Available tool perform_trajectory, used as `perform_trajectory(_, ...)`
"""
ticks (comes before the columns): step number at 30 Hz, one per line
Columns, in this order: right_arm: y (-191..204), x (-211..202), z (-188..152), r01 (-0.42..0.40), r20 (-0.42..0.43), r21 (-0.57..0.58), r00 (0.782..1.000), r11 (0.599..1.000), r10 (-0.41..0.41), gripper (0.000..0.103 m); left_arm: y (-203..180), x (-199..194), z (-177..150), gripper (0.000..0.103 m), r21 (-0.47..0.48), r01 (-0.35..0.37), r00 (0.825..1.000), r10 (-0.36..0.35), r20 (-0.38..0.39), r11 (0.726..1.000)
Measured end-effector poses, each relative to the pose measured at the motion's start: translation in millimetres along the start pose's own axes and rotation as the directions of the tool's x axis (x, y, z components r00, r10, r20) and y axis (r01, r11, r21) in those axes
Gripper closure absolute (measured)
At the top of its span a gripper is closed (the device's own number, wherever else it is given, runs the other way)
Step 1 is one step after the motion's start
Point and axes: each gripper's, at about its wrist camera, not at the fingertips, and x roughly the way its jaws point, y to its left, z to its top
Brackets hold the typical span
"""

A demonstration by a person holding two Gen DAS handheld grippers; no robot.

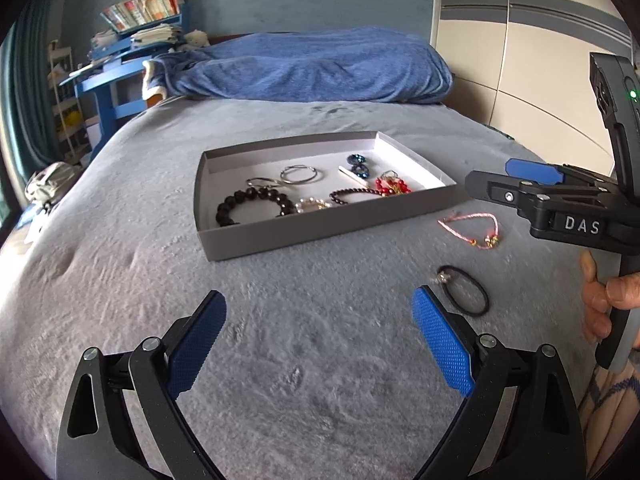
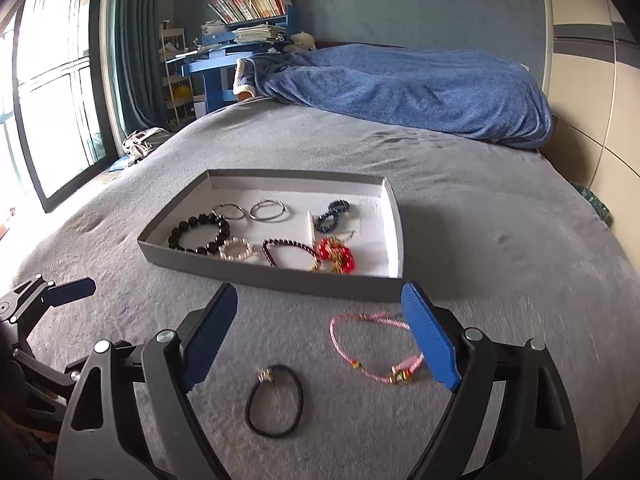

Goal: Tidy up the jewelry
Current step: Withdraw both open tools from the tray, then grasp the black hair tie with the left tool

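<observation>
Both the left claw [image 1: 320, 344] and right claw [image 2: 320, 340] are hanging wide apart and empty over the bed, probably lining up on the pink bracelet [image 2: 374, 350] and black hair tie [image 2: 275, 400] lying just outside the tray [image 2: 280, 278], next needing a descent and pinch.

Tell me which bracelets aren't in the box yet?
Two lie on the bed in front of the box: the pink cord bracelet and the plain black band.

The bed [image 2: 460, 208] is covered with a grey blanket. On it are laid a shallow grey tray [image 2: 256, 278], a pink cord bracelet [image 2: 374, 346], a black hair tie [image 2: 274, 400] and a rumpled blue blanket [image 2: 404, 88].
</observation>
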Motion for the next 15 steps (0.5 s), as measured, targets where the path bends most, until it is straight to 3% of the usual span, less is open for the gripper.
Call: perform_trajectory(15, 0.3, -11.0, -30.7, 0.06, -0.047, 0.032, 0.997, 0.998, -0.059, 0.015, -6.1, -3.5, -12.7, 0.009, 0.034, 0.03, 1.0, -0.03, -0.006, 0.999)
